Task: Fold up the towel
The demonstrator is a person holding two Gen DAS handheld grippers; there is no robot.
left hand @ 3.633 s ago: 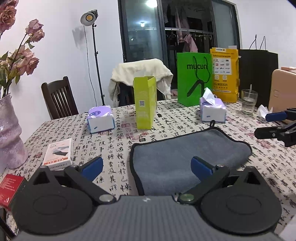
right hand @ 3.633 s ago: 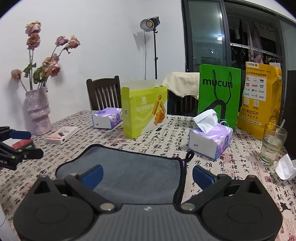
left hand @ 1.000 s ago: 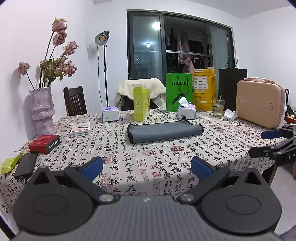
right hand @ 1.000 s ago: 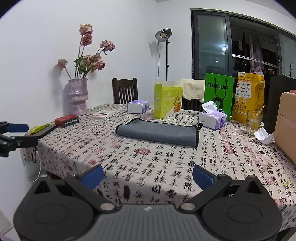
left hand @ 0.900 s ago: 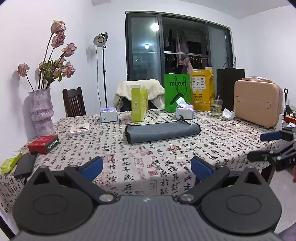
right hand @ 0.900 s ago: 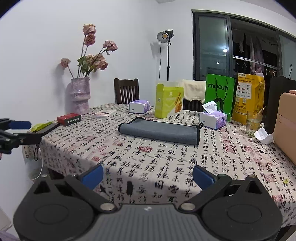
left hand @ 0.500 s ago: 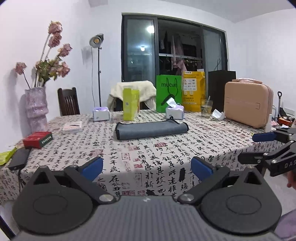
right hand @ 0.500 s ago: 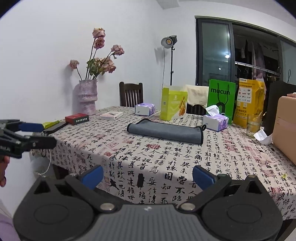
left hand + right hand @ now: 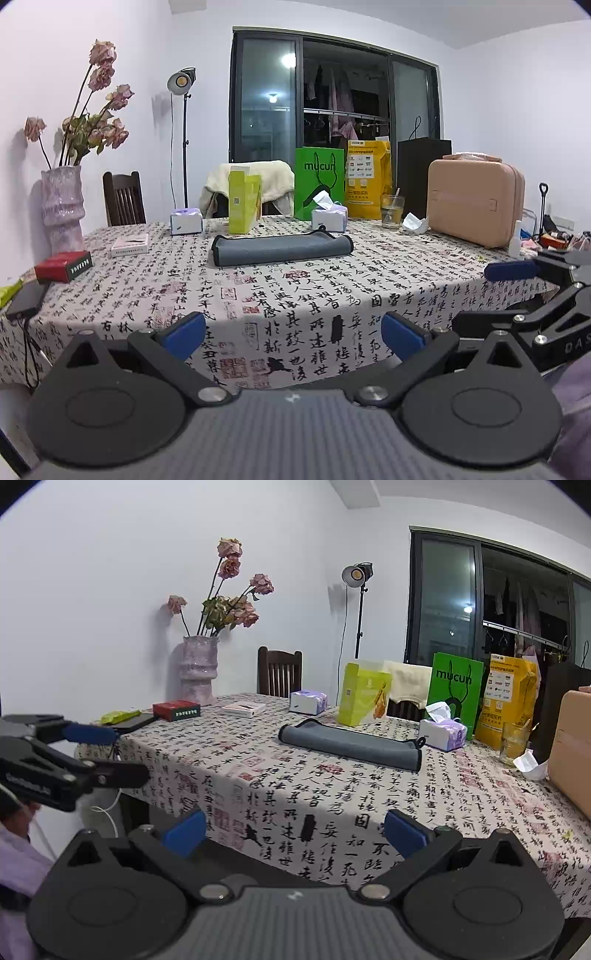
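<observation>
— Where is the towel?

— The grey towel (image 9: 281,249) lies folded into a long narrow strip with a dark edging, flat on the desk (image 9: 314,295), toward the far edge and about midway along it. From my right side it shows as the same strip (image 9: 349,743), its small hanging loop at the end next to the tissue pack (image 9: 442,733).

— And your tools?

— My left hand-held gripper (image 9: 293,334) is spread wide, its blue pads apart, with nothing between them. It hangs off the near edge of the desk, well apart from the towel. My right hand-held gripper (image 9: 294,830) is likewise spread and holds nothing, out beyond the near edge.

— What stands round the towel?

— Behind it, a lime-green carton (image 9: 243,204) and a green paper bag (image 9: 320,181), with a yellow bag (image 9: 367,177) beside that. A drinking glass (image 9: 392,210) and a beige hard case (image 9: 476,201) sit toward the far right corner. Along the left edge are a red box (image 9: 63,266), a white box (image 9: 130,244) and a pink vase (image 9: 62,206) of dried roses.
</observation>
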